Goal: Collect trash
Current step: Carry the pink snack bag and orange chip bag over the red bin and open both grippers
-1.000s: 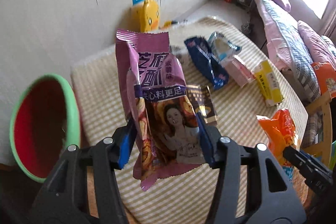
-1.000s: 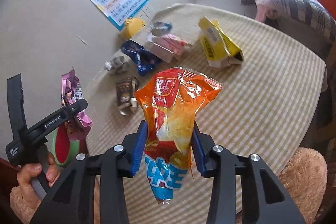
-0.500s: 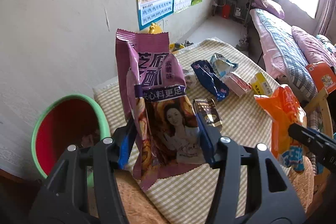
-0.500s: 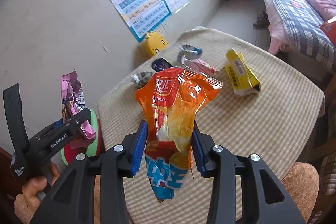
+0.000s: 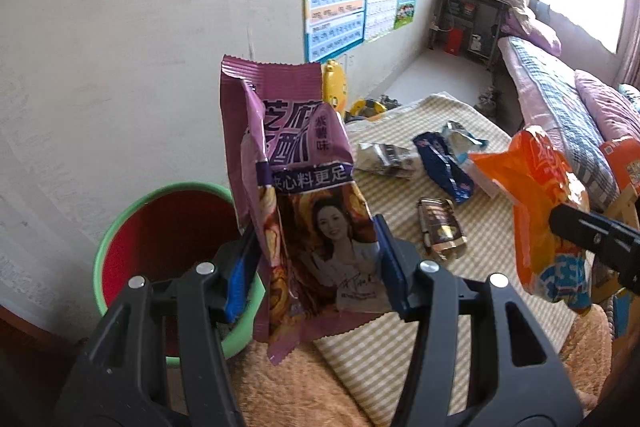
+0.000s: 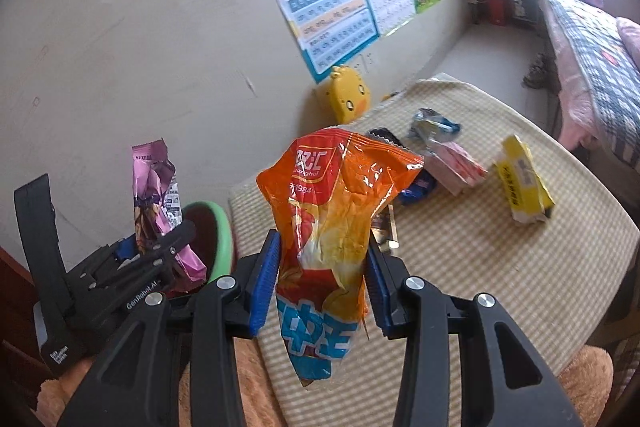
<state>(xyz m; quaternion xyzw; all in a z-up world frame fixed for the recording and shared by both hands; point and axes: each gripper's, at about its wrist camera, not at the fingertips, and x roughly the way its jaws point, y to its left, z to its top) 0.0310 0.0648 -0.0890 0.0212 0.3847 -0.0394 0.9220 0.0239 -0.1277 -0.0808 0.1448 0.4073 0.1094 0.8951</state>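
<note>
— Bin sits leftmost, red inside, green rim. And the left gripper?

— Clamped on the purple snack wrapper, upright beside the bin. Right gripper pinches the orange chip bag over the checked tablecloth.

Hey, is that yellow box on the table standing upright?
No, the yellow box lies flat on its side on the checked tablecloth, beyond the orange bag.

Bin mouth open below my left gripper; wall close left, table edge right.
</note>
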